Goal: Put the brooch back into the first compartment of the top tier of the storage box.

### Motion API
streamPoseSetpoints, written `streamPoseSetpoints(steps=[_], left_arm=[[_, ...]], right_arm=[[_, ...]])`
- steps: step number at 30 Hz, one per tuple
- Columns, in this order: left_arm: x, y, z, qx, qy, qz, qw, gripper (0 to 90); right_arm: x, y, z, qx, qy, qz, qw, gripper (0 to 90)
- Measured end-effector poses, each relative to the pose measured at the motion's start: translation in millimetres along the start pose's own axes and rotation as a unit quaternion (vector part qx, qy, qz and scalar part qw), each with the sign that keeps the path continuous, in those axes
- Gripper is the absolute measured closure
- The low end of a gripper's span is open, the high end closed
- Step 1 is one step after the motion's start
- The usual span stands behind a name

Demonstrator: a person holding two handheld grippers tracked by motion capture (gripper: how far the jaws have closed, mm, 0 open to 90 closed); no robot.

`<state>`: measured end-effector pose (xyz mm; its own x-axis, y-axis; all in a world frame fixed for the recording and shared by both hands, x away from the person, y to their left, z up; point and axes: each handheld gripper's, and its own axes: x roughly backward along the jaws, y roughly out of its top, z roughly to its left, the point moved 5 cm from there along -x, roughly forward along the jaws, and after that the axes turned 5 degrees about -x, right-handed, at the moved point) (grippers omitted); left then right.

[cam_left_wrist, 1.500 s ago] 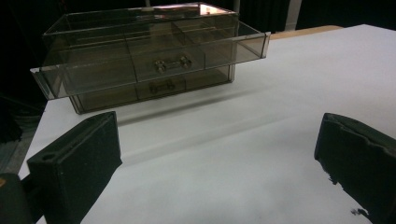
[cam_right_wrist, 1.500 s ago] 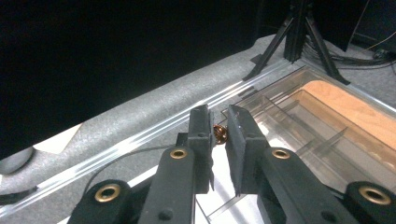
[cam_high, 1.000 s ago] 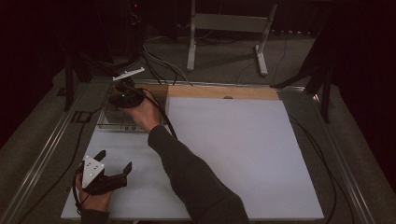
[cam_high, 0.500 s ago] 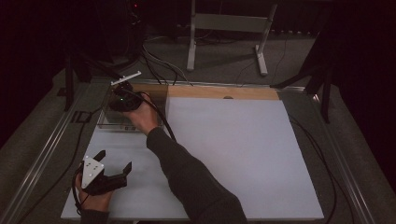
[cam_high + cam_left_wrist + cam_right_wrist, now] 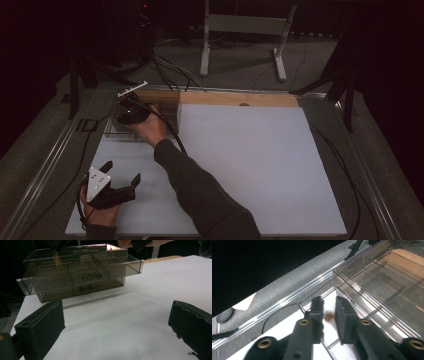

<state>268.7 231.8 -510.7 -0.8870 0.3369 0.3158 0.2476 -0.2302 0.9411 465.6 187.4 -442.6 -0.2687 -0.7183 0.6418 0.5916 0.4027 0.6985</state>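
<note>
Two jaws of my right gripper [image 5: 328, 305], just opened to a narrow gap, hang over a small brownish object [image 5: 329, 315] in the open upper drawer [image 5: 75, 275] of the clear organizer at the table's far left, while my left gripper [image 5: 122, 175] rests wide open near the front.

You have two grippers in hand: the left gripper [image 5: 121, 176] and the right gripper [image 5: 328, 305]. Ahead of your left gripper stands one clear drawer cabinet [image 5: 75, 257] with two drawers, the upper drawer [image 5: 45, 281] pulled out, the lower drawer [image 5: 107, 284] shut. Each carries one small handle. Between your right gripper's jaws sits one small brown bead [image 5: 329, 315].
</note>
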Motion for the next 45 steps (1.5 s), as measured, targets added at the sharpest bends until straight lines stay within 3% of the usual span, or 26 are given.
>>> streamPoseSetpoints(steps=[1,5,7,8,11,19,26,30,36,45], left_arm=[[0.1,0.0,0.0,0.0,0.0,0.0,1.0,1.1],[-0.1,-0.2,0.1,-0.001,0.0,0.001,1.0,1.1],[0.0,-0.2,0.1,-0.001,0.0,0.001,1.0,1.1],[-0.1,-0.5,0.7,-0.002,0.001,0.001,1.0,1.1],[-0.6,-0.5,0.4,-0.003,0.0,0.002,1.0,1.1],[-1.9,-0.9,-0.1,-0.006,0.001,0.005,1.0,1.1],[-4.2,-1.7,1.0,-0.011,0.004,0.01,0.9999,1.1],[-4.9,-2.5,0.5,-0.016,0.005,0.015,0.9997,1.1],[-5.4,-3.3,1.2,-0.016,0.008,0.018,0.9997,1.1],[-5.5,-3.5,-0.2,-0.02,0.008,0.02,0.9996,1.1]], right_arm=[[0.0,0.0,0.0,0.0,0.0,0.0,1.0,73.4],[5.1,1.5,-2.4,-0.004,-0.002,-0.01,0.9999,55.7],[5.1,1.5,-2.4,-0.004,-0.002,-0.01,0.9999,55.7],[16.0,4.6,-7.9,-0.009,-0.008,-0.022,0.9997,45.5],[28.2,6.3,-15.2,-0.015,-0.022,-0.034,0.9991,36.4],[62.4,-2.4,-37.2,-0.033,-0.065,-0.06,0.9956,21.0],[95.3,-16.6,-57.9,-0.039,-0.096,-0.074,0.992,13.6],[116.2,-29.1,-76.3,-0.043,-0.127,-0.077,0.988,1.0],[143.1,-49.9,-101.3,-0.062,-0.146,-0.083,0.9838,0.0],[173.5,-84.5,-118.0,-0.029,-0.189,-0.075,0.9787,0.0]])
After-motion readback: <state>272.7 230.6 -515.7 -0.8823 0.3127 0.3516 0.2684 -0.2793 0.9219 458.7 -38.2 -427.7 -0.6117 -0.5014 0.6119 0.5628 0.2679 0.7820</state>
